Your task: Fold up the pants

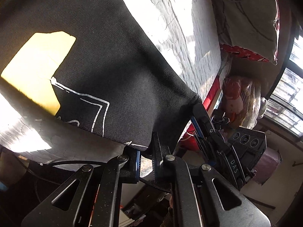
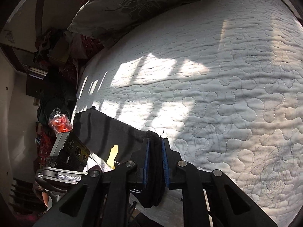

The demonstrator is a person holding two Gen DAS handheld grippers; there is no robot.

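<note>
Dark pants [image 1: 106, 71] with a white printed design and a yellow patch [image 1: 37, 64] hang stretched above the white quilted bed [image 1: 170, 19]. My left gripper [image 1: 146, 149] is shut on the pants' lower edge. My right gripper [image 2: 155, 141] is shut on a bunched corner of the pants [image 2: 113, 130]; it also shows in the left wrist view [image 1: 197, 104], gripping the fabric's right corner. The left gripper's body [image 2: 70, 155] shows at lower left in the right wrist view.
A grey floral pillow [image 2: 136, 1] lies at the head of the bed [image 2: 227, 94]. A red and white bag [image 2: 59, 124] and clutter sit beside the bed. A window [image 1: 289, 94] is at the right.
</note>
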